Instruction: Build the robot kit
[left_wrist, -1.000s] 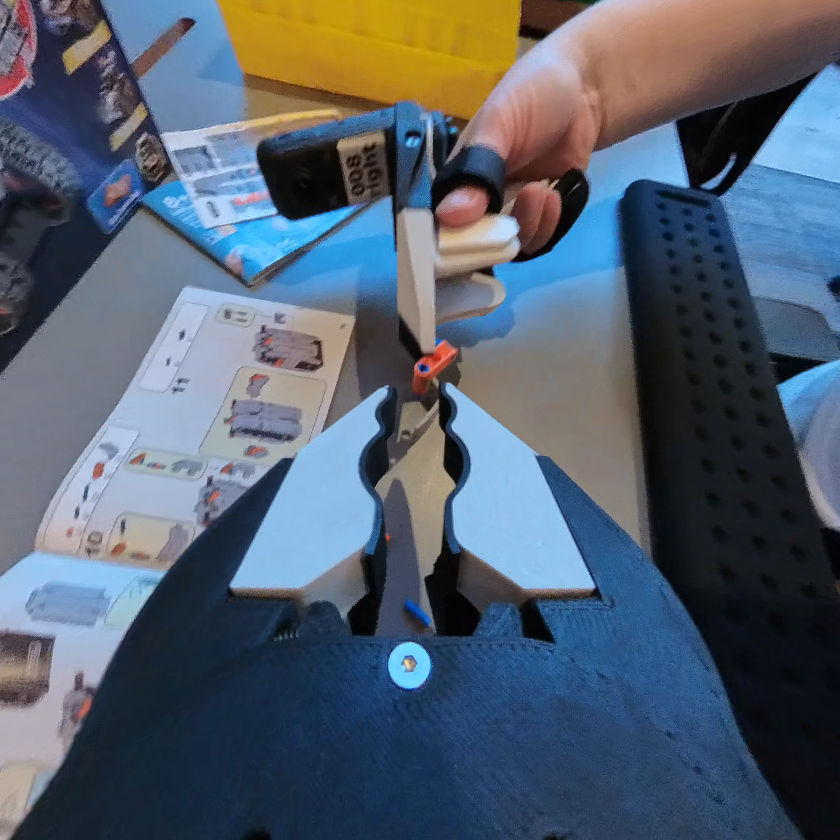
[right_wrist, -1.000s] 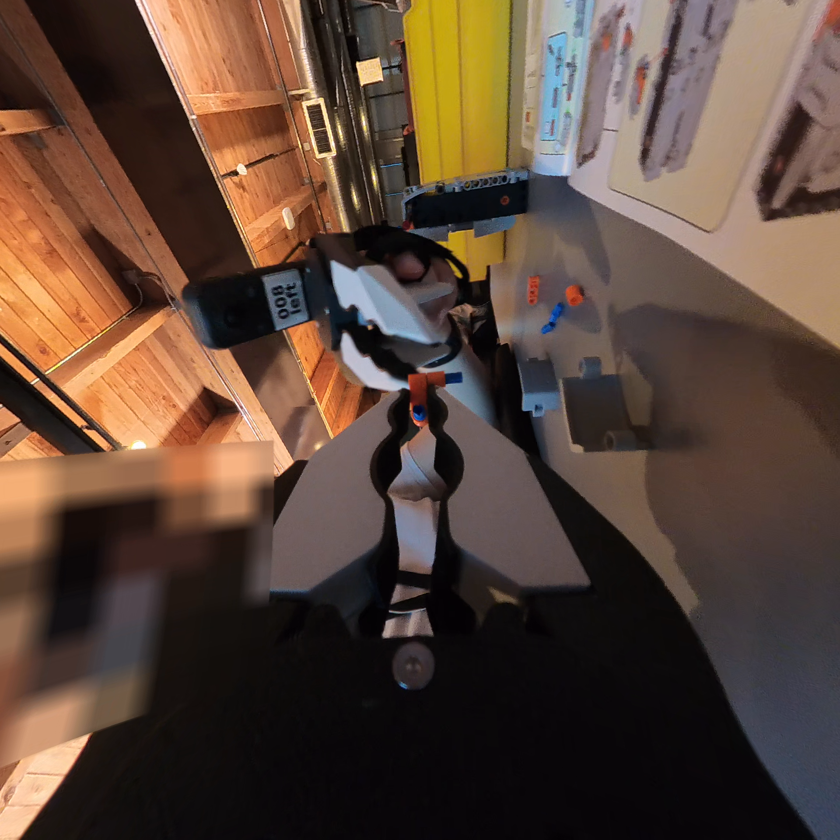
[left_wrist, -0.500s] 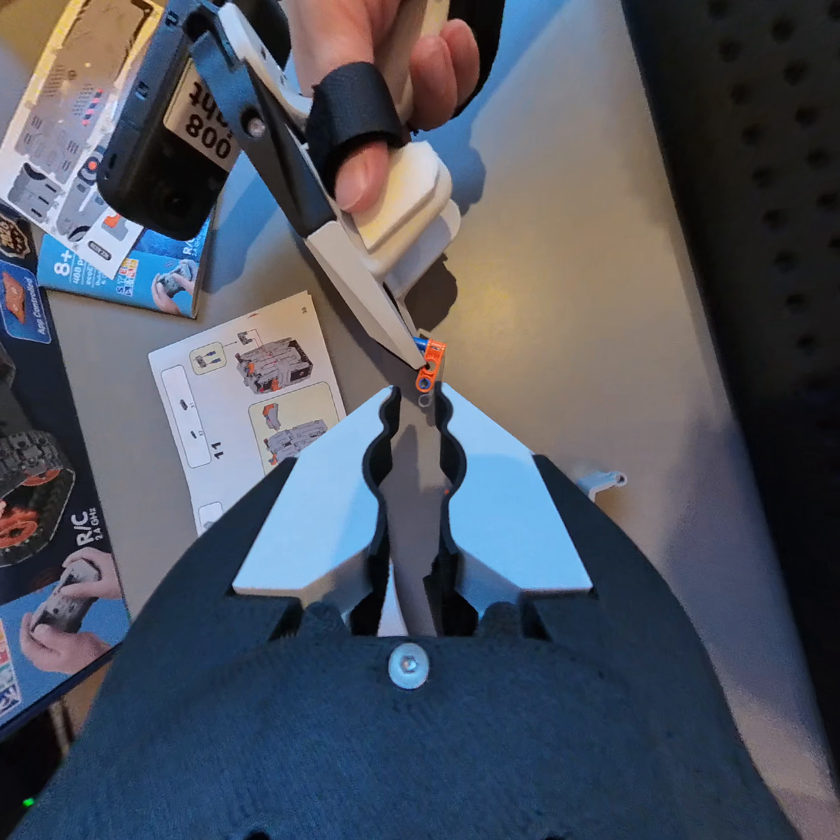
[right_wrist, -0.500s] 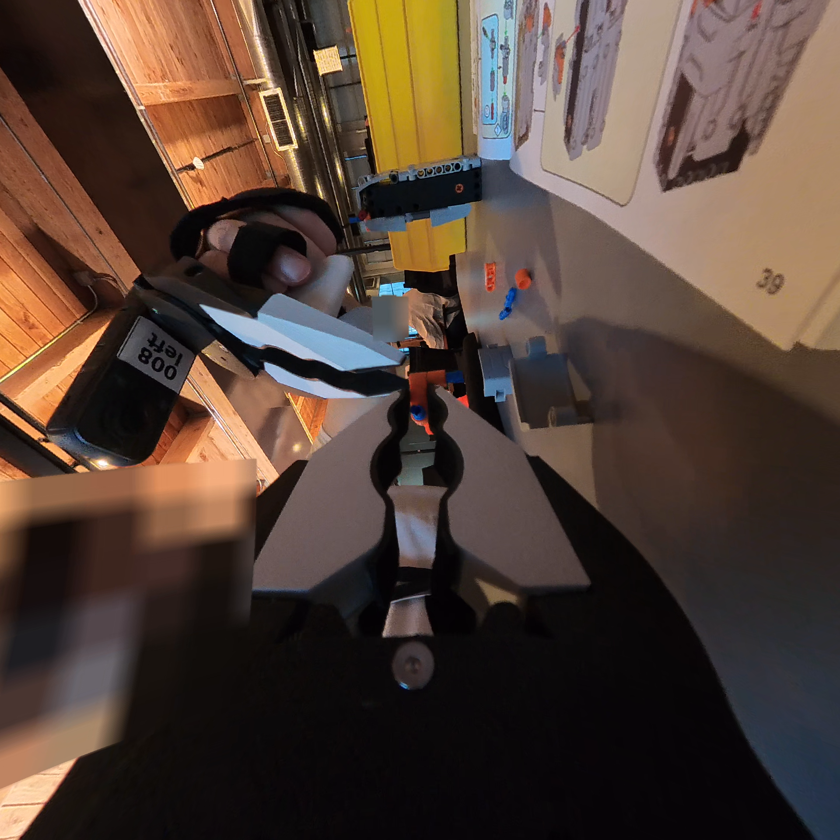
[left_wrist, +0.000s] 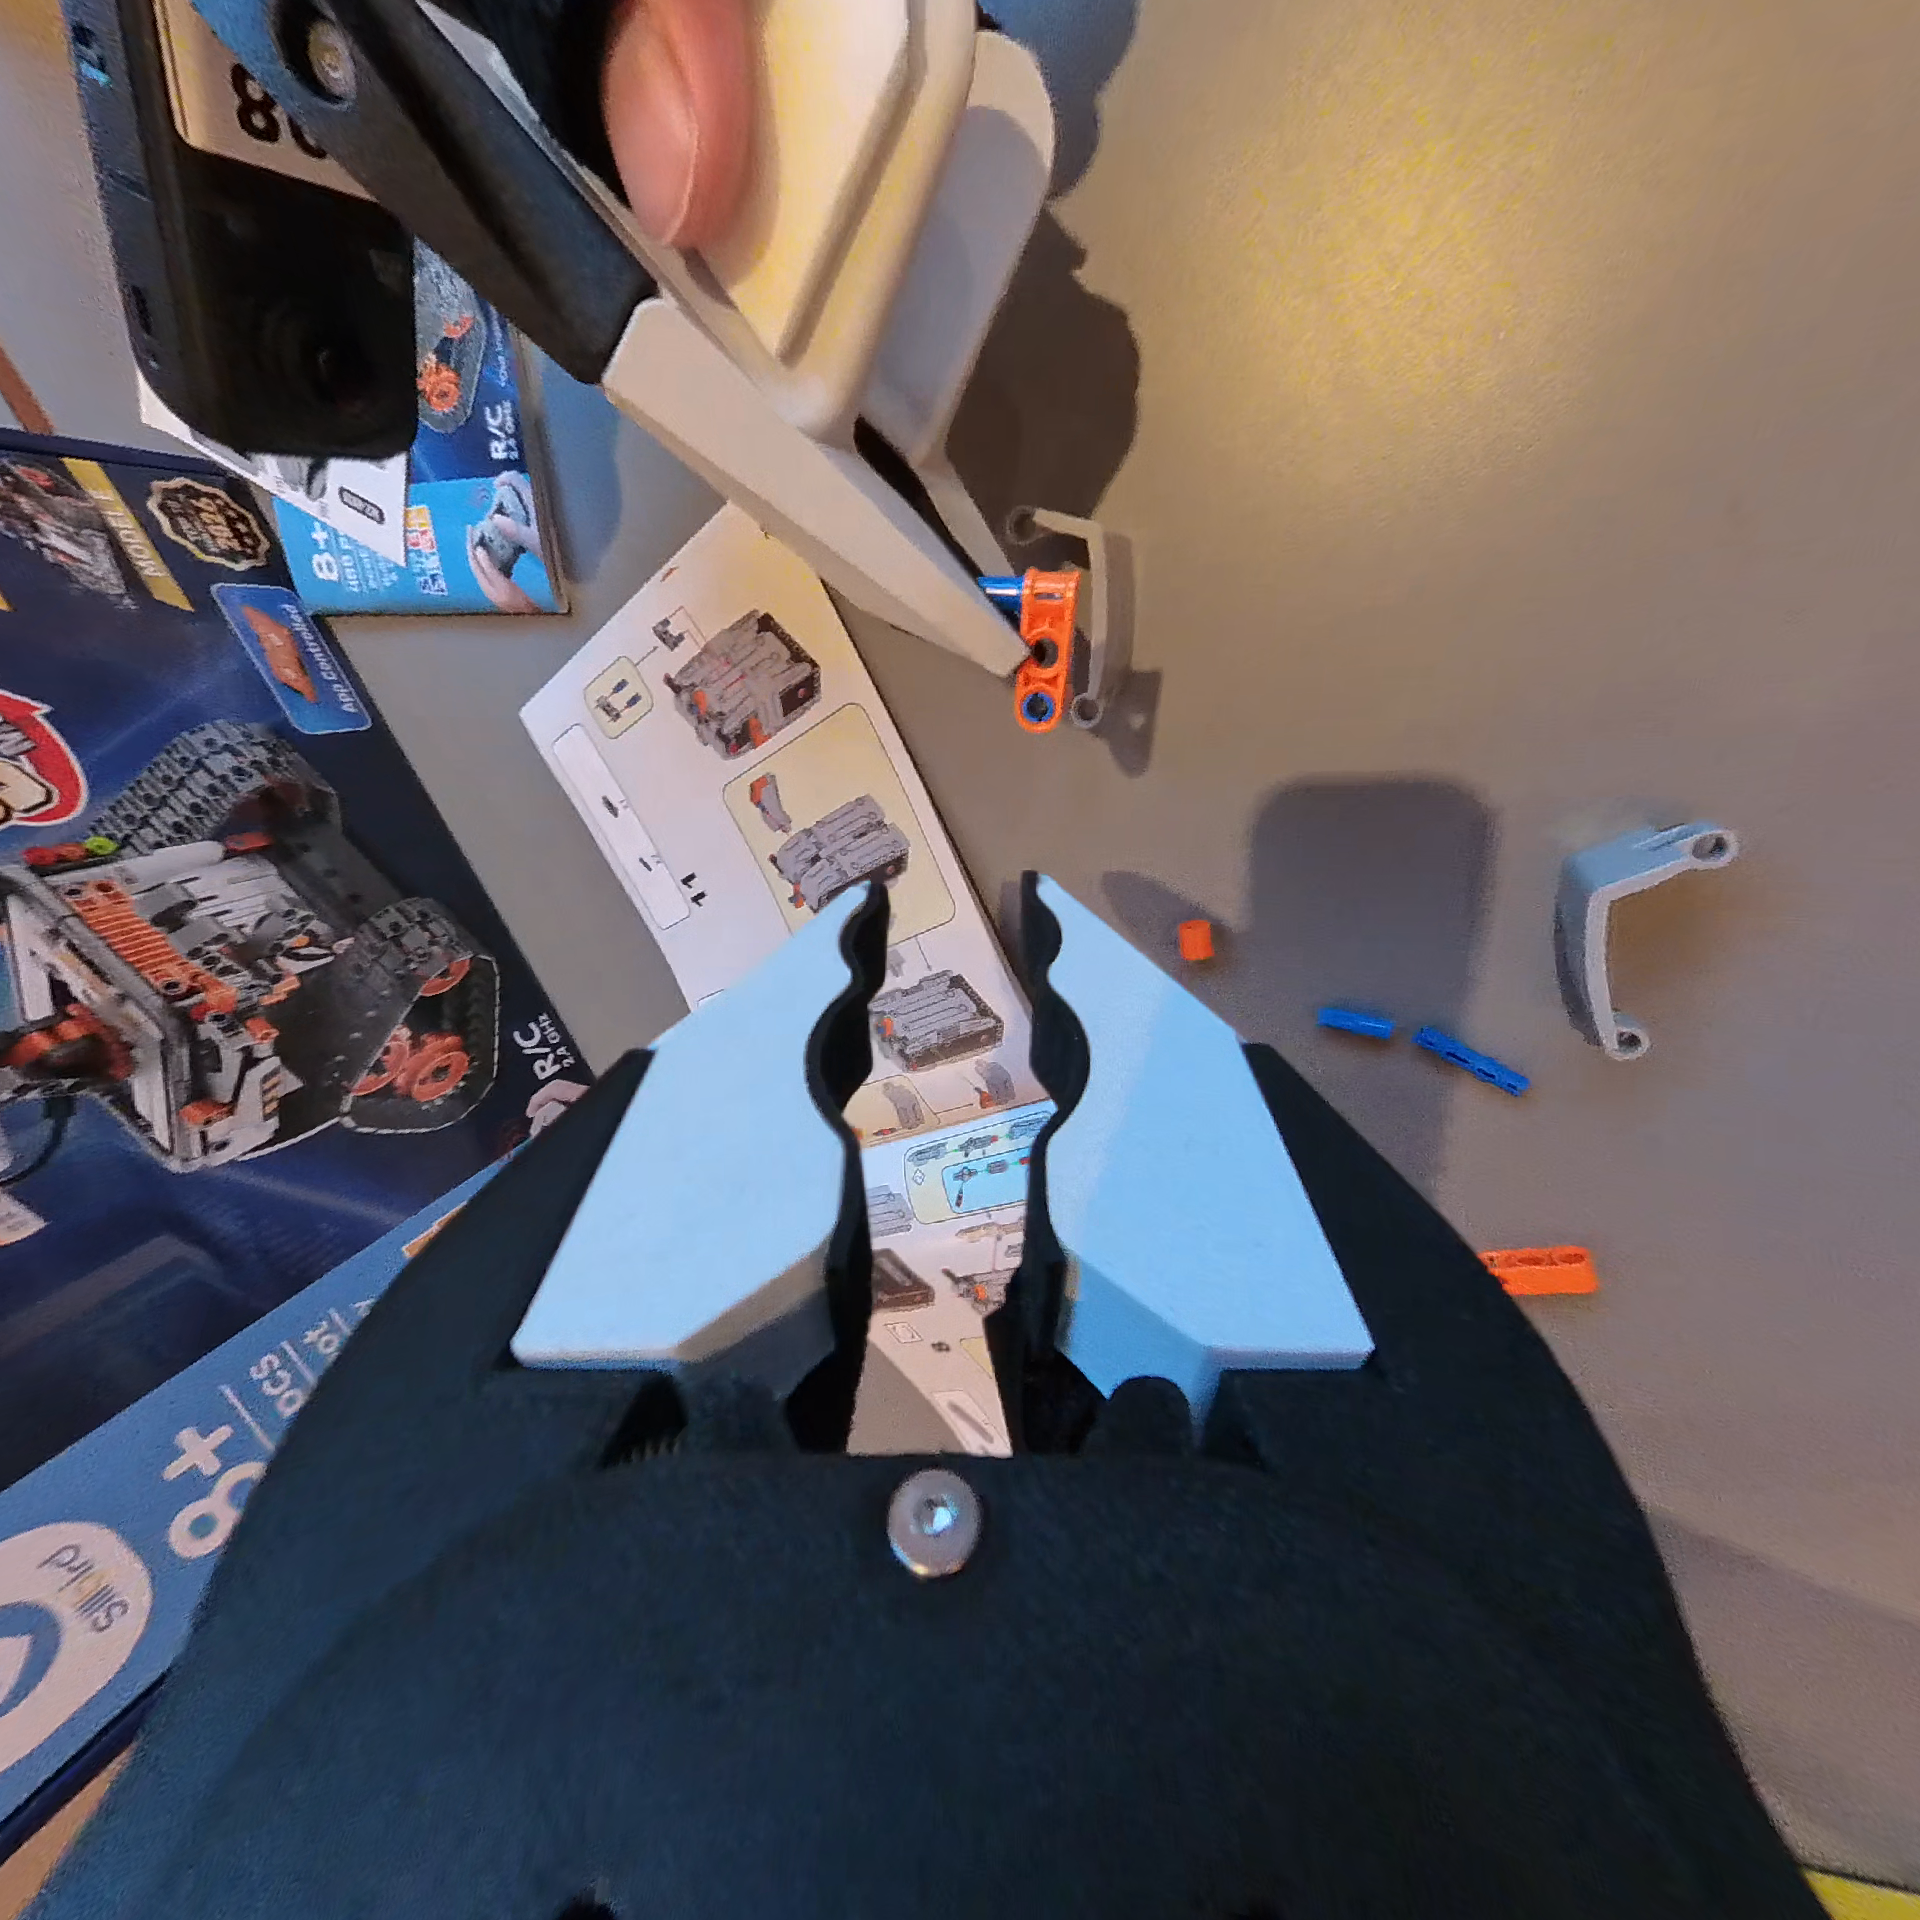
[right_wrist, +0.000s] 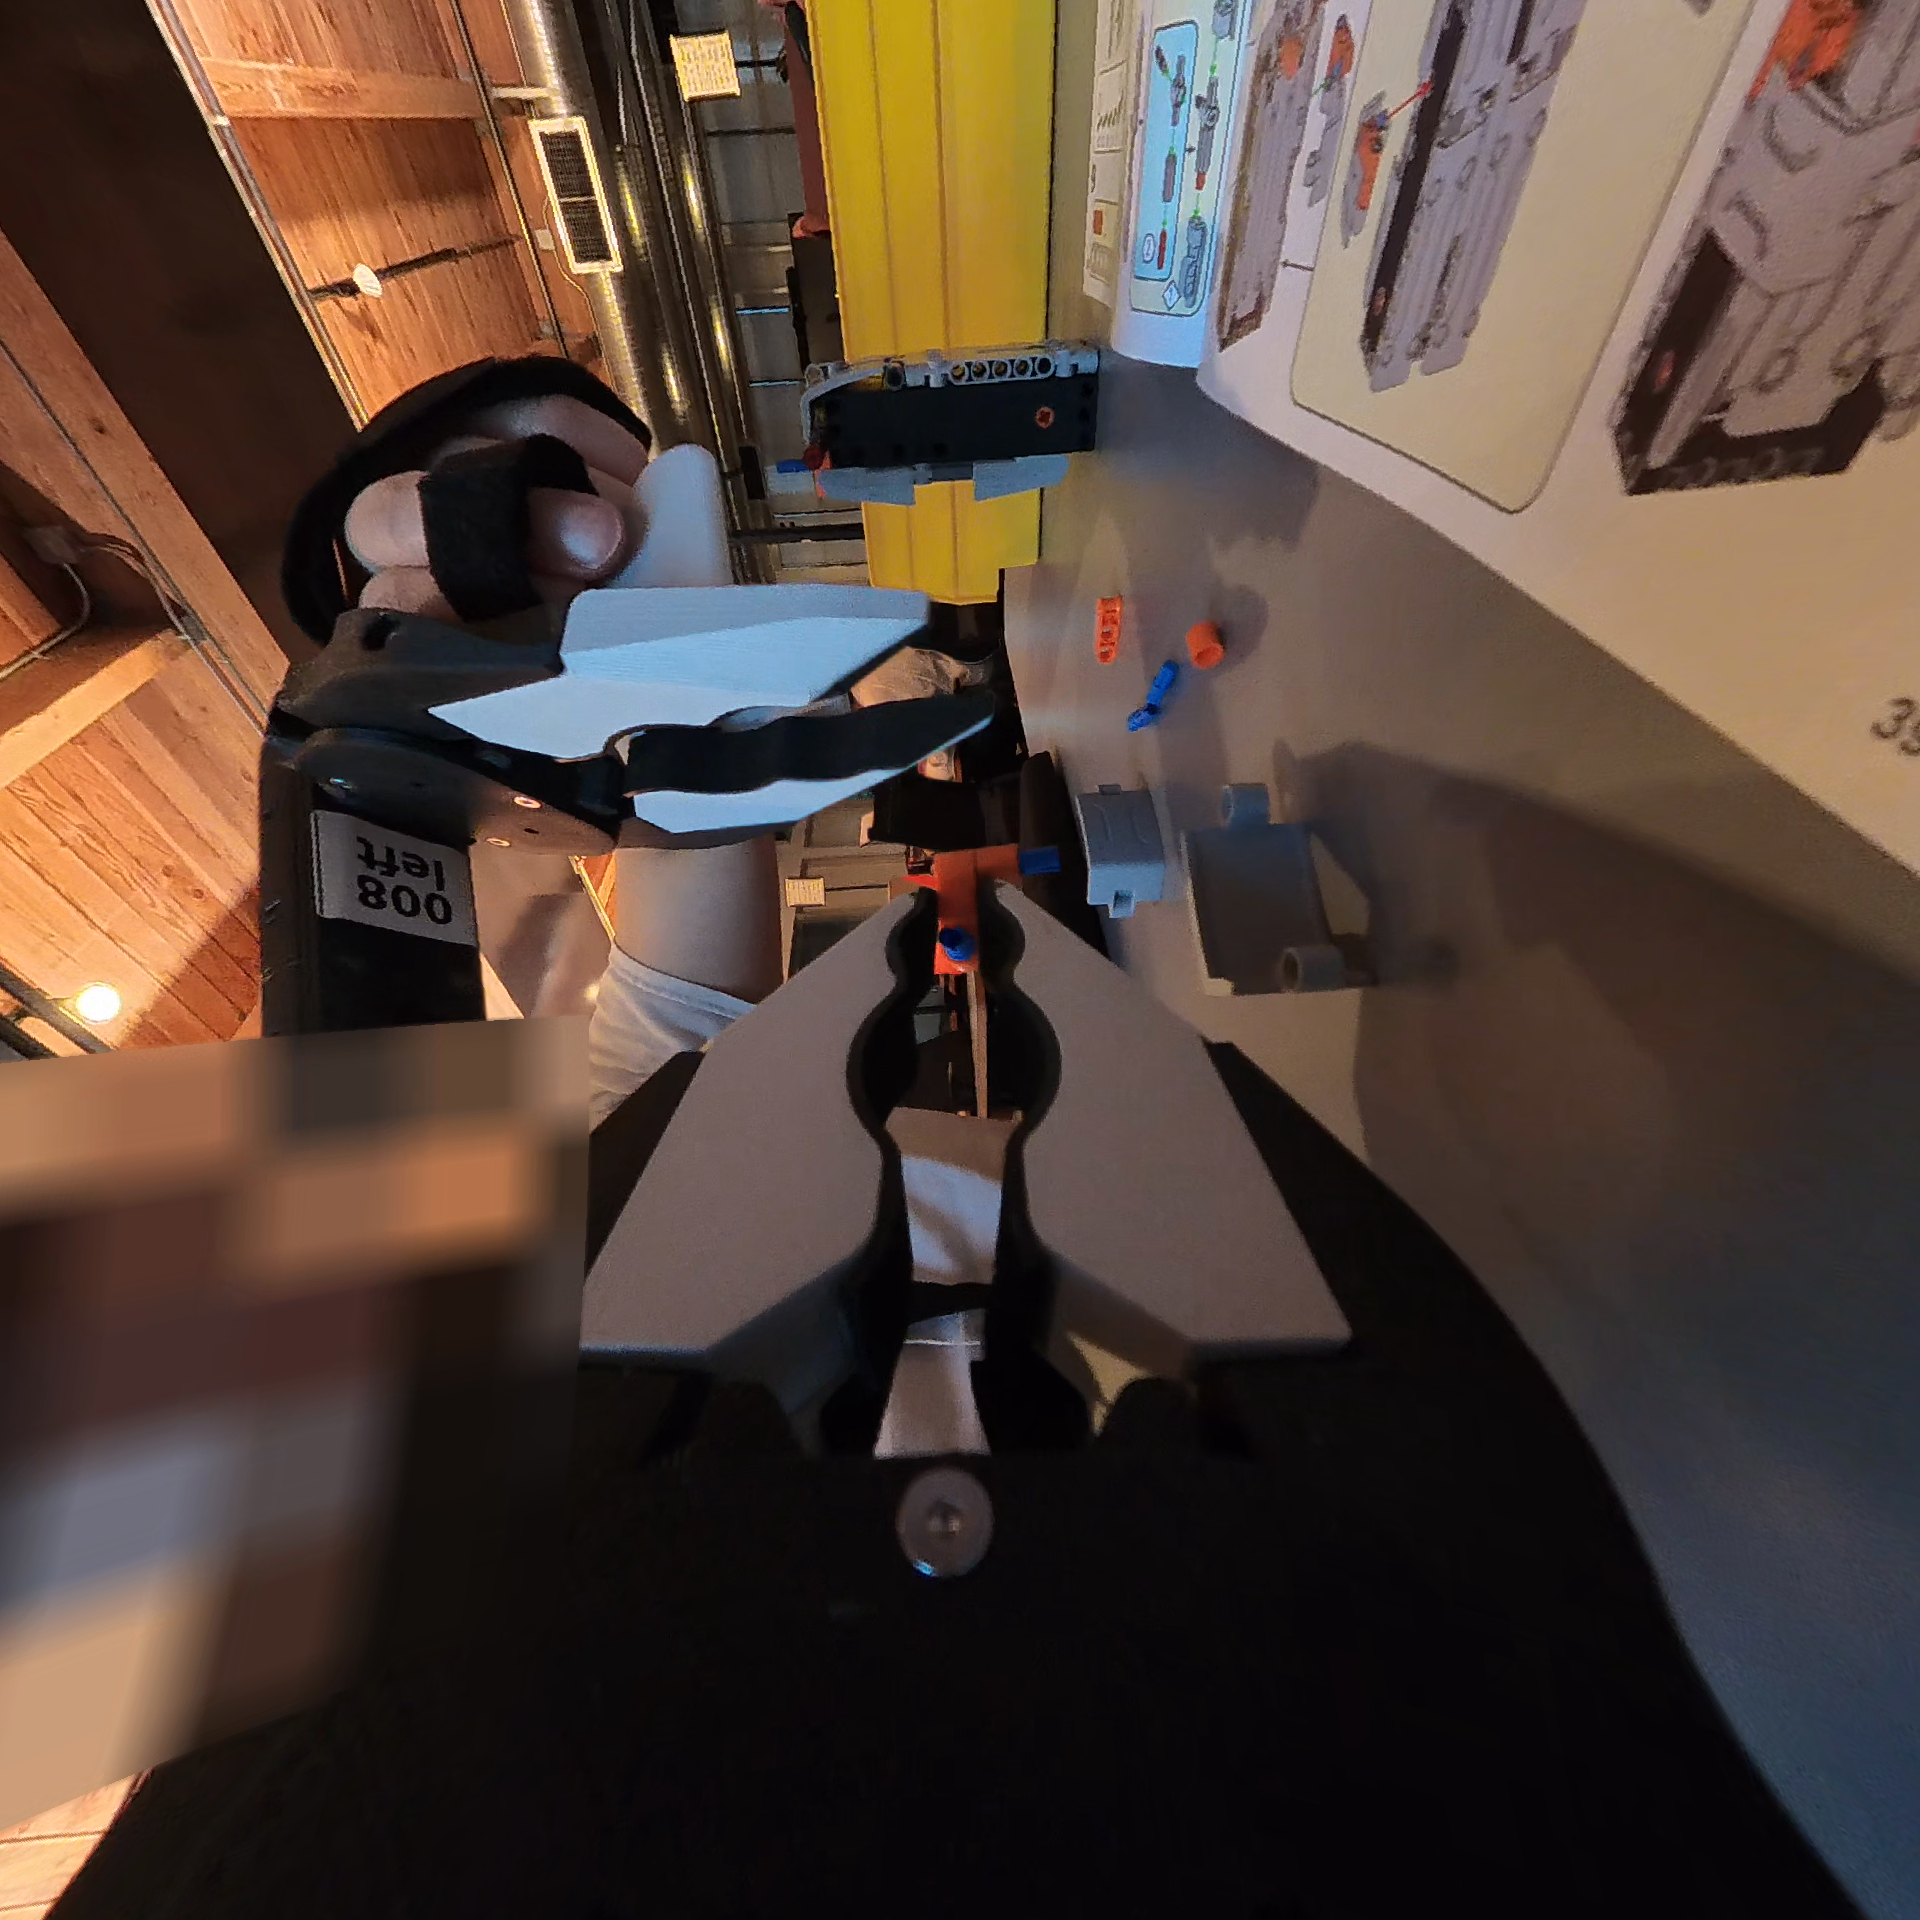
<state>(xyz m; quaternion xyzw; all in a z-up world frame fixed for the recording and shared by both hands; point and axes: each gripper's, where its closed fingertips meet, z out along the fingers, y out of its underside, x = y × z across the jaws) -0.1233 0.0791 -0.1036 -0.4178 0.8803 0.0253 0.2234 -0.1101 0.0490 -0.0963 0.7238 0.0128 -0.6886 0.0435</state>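
Note:
My right gripper is shut on a small orange connector with blue pins in it, held above the grey table. In the left wrist view, the right gripper pinches that connector just over a grey curved piece lying on the table. My left gripper is open by a narrow gap and empty, hovering above the instruction booklet. It also shows in the right wrist view, up and left of the connector and apart from it.
On the table lie a second grey curved piece, two blue pins, an orange bush and an orange beam. The toy box lies on the left. A black and grey assembly stands by a yellow bin. Left tips to right tips: about 4 cm. The orange bush lies around 5 cm away from my left fingertips.
My left gripper has pulled back from the orange connector, where its tips were, and now sits lower and farther off. The right gripper still holds the connector.

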